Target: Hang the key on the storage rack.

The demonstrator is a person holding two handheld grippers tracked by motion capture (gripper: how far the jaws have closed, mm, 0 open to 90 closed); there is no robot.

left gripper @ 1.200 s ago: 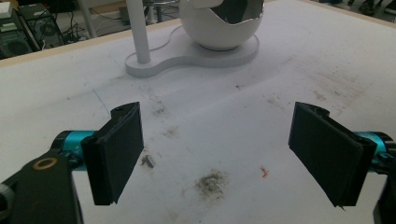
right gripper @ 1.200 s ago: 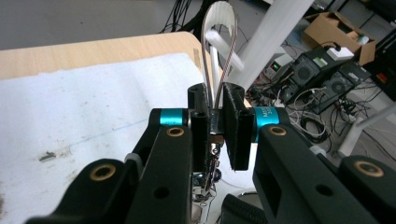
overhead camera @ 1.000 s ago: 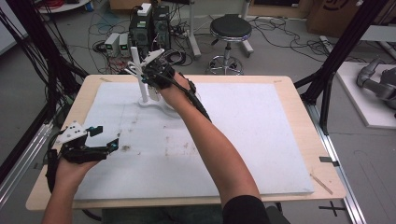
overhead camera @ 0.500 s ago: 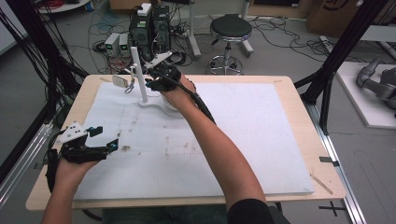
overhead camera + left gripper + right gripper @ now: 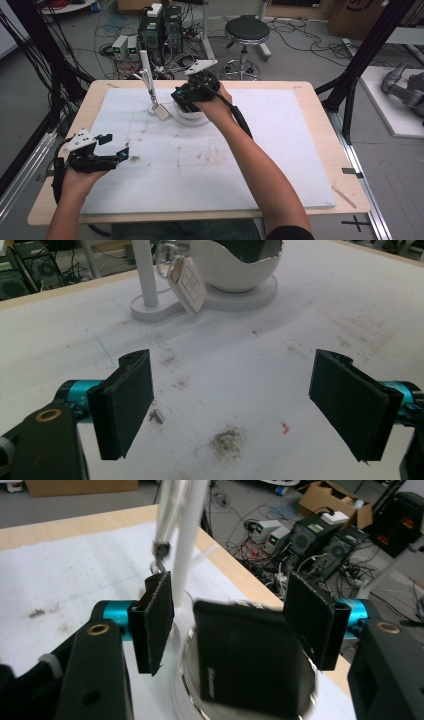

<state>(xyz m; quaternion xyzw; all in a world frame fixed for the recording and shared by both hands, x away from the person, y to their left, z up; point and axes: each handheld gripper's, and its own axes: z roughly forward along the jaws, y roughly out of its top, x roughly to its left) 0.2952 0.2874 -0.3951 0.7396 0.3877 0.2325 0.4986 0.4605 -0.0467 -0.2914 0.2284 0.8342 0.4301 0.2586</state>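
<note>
**Right gripper over the white bowl, wallet between its spread jaws**

High view: the right gripper (image 5: 186, 95) hovers at the far side of the white table mat (image 5: 280, 150), right above a white bowl (image 5: 192, 114) on a flat white base. Just left of it stands a thin white post (image 5: 146, 75) with a key fob (image 5: 161, 111) hanging from it on a ring, low beside the bowl. The left gripper (image 5: 111, 157) rests well apart, near the left edge of the mat, jaws spread and holding nothing.

Left gripper view: its two black jaws stand wide apart over bare, smudged mat, with nothing between them. Farther off, the post (image 5: 142, 275) rises from its base, the key fob (image 5: 189, 284) dangles against it, and the bowl (image 5: 235, 267) sits to the right of the fob.

Right gripper view: the jaws are apart. A black wallet (image 5: 245, 657) stands between and beyond them, tilted, inside the rim of the bowl (image 5: 185, 680). I cannot tell whether either pad touches it. The post (image 5: 187, 535) rises just behind the left jaw.
</note>
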